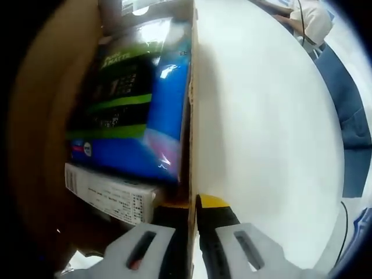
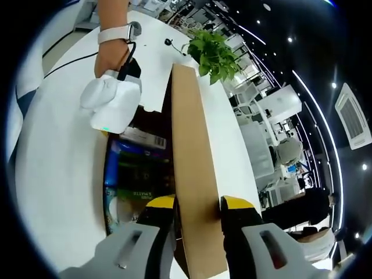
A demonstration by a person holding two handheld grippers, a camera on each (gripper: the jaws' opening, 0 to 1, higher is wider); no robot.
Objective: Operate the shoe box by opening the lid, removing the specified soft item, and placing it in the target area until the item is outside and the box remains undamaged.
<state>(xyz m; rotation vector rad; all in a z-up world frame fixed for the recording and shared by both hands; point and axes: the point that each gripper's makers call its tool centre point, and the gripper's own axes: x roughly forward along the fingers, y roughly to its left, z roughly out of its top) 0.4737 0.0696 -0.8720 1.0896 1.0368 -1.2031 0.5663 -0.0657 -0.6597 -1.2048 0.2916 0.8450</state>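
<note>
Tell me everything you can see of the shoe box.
The shoe box is plain brown cardboard, standing open on a white table. In the right gripper view the right gripper straddles its raised lid panel, one jaw on each side. In the left gripper view the left gripper straddles a side wall the same way. Inside lie a glossy blue and green packet and a white printed carton. No tears or crushing show.
</note>
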